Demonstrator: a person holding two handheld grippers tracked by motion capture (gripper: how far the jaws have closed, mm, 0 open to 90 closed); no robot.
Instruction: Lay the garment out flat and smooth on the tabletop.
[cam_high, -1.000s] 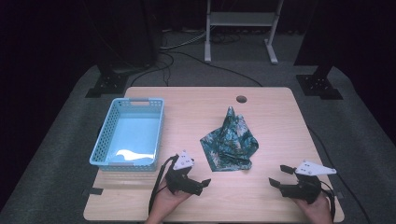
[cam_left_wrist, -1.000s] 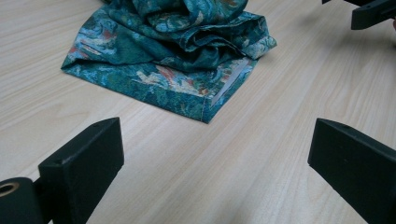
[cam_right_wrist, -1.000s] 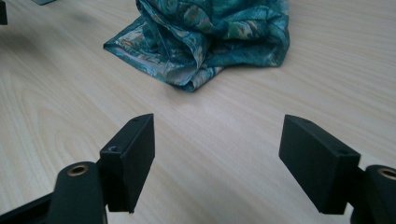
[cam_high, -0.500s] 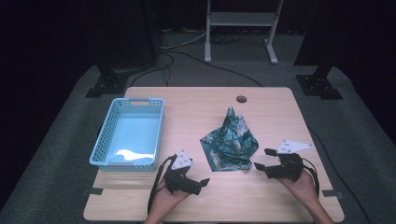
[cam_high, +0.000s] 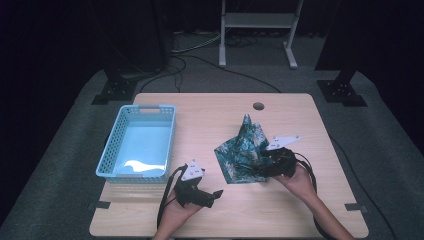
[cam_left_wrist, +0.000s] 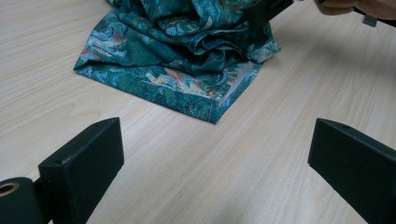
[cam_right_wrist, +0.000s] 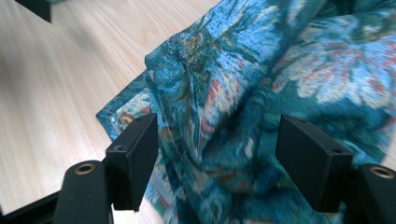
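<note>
Moved in from the lower right edge of the high view to the cloth's (cam_high: 246, 152) right side: right tool (cam_high: 264, 166), now over the folds at centre right. Jaws just been closing a little, yet wide apart, cloth between them in the right gripper view (cam_right_wrist: 243, 88) but not pinched, as far as the blur allows. Likely a grasp about to begin, so the work sits at its very start. Left tool (cam_high: 216, 194) parked at lower centre on the counter (cam_high: 210, 120), jaws spread wide, nothing between them, aimed toward the cloth's near corner in the left gripper view (cam_left_wrist: 205, 105). Cloth crumpled into a peak at centre right of the high view, well apart from the blue basket (cam_high: 114, 145) at left. Hard to make out: the right tool's tips, dark against the fabric from above. Pale patch in the basket, unclear what.
</note>
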